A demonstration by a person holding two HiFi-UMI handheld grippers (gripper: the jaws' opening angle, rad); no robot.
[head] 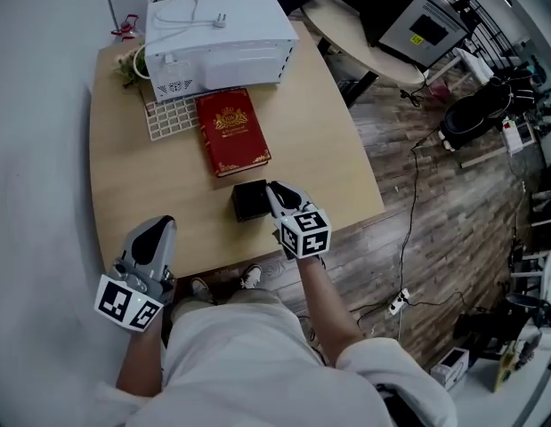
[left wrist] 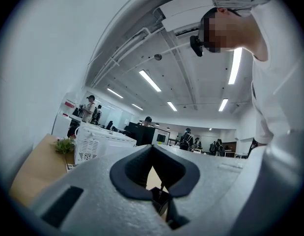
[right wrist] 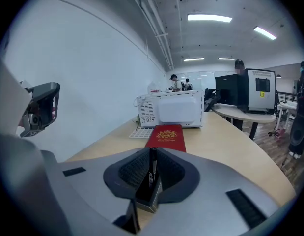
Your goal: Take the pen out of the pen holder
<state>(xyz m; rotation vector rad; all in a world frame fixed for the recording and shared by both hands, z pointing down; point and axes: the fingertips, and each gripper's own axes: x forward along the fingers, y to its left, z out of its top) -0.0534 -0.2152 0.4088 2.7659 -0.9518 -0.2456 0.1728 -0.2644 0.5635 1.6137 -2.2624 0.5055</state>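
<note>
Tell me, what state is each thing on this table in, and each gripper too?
right gripper: shut on the pen.
pen: upright, lower end inside the pen holder.
pen holder: standing upright.
left gripper: shut, empty.
book: closed, lying flat.
microwave: door shut, plug lying loose on top.

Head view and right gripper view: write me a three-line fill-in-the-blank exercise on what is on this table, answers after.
1. The right gripper is shut on a slim black ____.
2. On the light wooden table, the hardcover book beyond the square black pen holder is coloured ____.
3. Behind that book stands a white ____ with a white cable lying on top.
Missing words: pen; red; microwave oven.
</note>
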